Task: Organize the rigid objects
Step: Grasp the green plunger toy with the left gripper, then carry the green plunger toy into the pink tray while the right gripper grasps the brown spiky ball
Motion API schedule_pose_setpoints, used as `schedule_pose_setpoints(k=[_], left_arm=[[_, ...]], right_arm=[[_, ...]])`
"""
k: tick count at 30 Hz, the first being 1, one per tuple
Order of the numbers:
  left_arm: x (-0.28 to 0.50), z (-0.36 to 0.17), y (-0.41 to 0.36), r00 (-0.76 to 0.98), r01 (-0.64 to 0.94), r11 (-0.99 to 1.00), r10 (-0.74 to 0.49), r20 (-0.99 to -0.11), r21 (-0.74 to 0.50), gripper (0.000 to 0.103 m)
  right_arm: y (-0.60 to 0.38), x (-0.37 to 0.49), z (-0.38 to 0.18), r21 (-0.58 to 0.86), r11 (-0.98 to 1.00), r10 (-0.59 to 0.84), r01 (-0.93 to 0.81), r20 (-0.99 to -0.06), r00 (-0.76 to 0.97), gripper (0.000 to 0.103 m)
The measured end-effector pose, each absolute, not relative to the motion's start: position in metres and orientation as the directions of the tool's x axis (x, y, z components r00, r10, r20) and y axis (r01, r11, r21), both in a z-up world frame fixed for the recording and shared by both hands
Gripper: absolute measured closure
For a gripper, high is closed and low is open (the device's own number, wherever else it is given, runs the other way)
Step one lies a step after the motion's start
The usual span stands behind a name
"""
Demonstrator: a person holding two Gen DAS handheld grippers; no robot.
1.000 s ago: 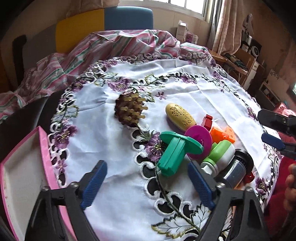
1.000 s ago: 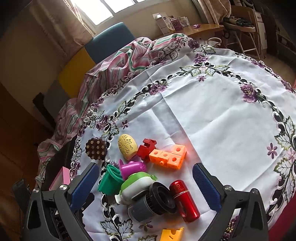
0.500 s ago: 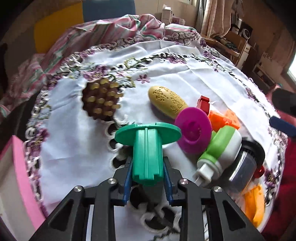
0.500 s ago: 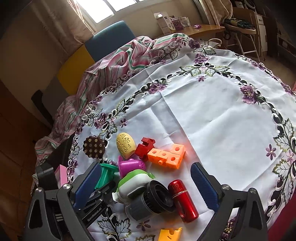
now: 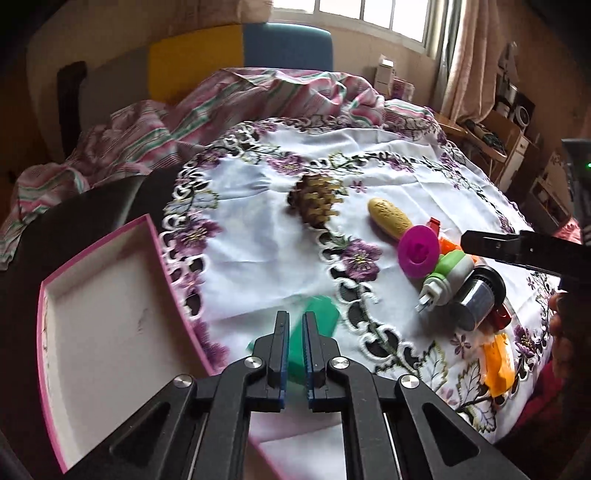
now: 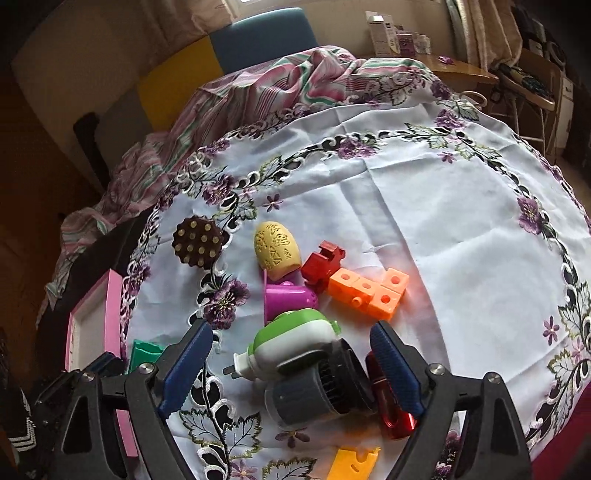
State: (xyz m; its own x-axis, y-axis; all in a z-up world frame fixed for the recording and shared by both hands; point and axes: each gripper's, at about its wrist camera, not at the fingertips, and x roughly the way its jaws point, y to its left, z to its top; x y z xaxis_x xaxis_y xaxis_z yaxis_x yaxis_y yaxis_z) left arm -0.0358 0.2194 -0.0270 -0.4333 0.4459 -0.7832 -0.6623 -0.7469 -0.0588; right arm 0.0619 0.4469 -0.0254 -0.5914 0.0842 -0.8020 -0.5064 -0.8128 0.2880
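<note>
Daylight from rear window (image 5: 369,14), fisheye-dark corners, motion-blurred green piece (image 5: 314,325)

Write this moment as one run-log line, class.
left gripper: shut on green toy | position: beside pink box | right gripper: open over grey cylinder

White tablecloth (image 6: 461,229) with purple embroidered flowers; pink-rimmed box (image 5: 155,240), white inside; green toy (image 5: 314,325); yellow patterned egg (image 6: 275,245); orange blocks (image 6: 369,291); magenta cup (image 6: 288,297); brown peg disc (image 6: 197,242) at centre left

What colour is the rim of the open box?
Pink, with a white inside; the box shows best in the left wrist view.
</note>
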Motion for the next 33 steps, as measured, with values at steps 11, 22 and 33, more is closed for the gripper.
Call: schedule_pose_setpoints(k=[11,22,33], left_arm=[[-0.040,-0.023,0.218,-0.324,-0.757,-0.645,0.509,-0.798,-0.104,0.065],[-0.064,-0.071,0.279,-0.210,-0.856,-0.517,0.370,-0.905,-0.013,0.062],[-0.062,-0.066,0.260,-0.224,-0.824,-0.562,0.442,-0.869,-0.074,0.073]], right_arm=[[0.434,0.025,-0.031,0.258,-0.849,0.067,-0.461,-0.813,-0.578,0.014],[0.437,0.029,-0.026,0.270,-0.844,0.072,-0.464,-0.800,-0.596,0.014],[0.435,0.023,-0.026,0.264,-0.855,0.058,-0.446,-0.806,-0.589,0.014]])
